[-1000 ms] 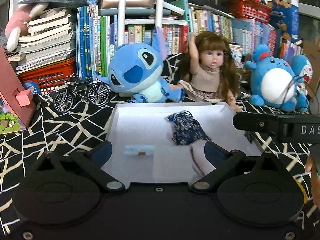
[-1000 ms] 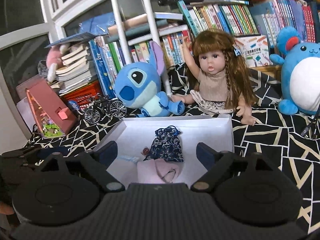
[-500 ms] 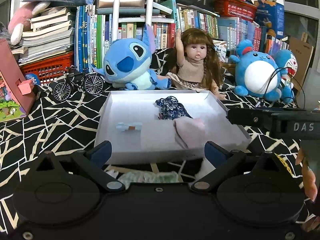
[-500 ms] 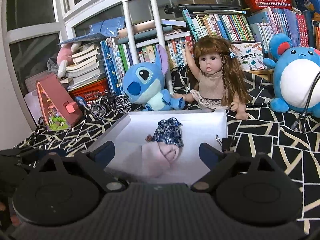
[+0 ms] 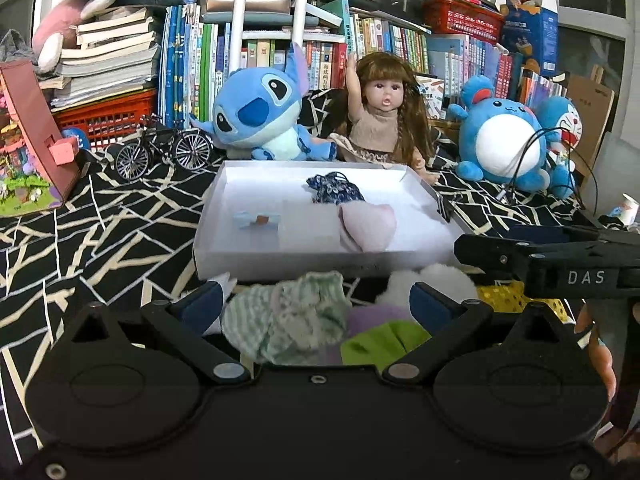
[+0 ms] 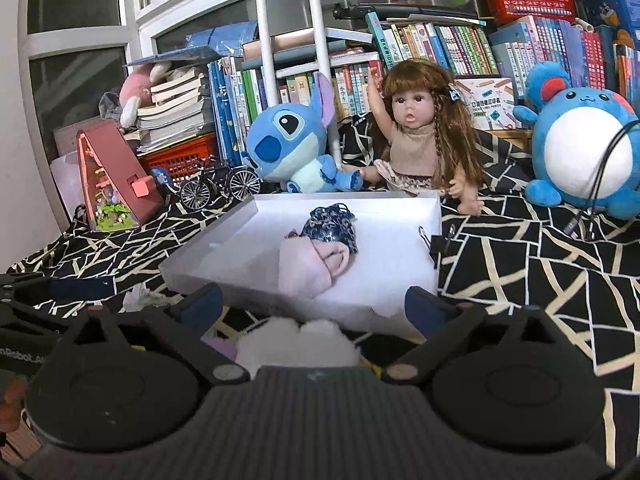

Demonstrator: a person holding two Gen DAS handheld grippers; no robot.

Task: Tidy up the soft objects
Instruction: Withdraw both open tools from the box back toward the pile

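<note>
Presently, item by item from our tongs outward: right gripper (image 6: 312, 306), jaws spread wide, having just been opening, nothing clamped, over a white fluffy piece (image 6: 294, 340) just before the white tray (image 6: 208, 258); left gripper (image 5: 316, 306), jaws apart, empty, over a green striped knit (image 5: 288, 320) and a lime cloth (image 5: 384, 342), also just before the tray. Inside the tray: pink cloth (image 5: 366, 226), blue patterned pouch (image 5: 334, 190). We judge one deposit finished; next, closing on a loose piece before the tray and carrying it in.
</note>
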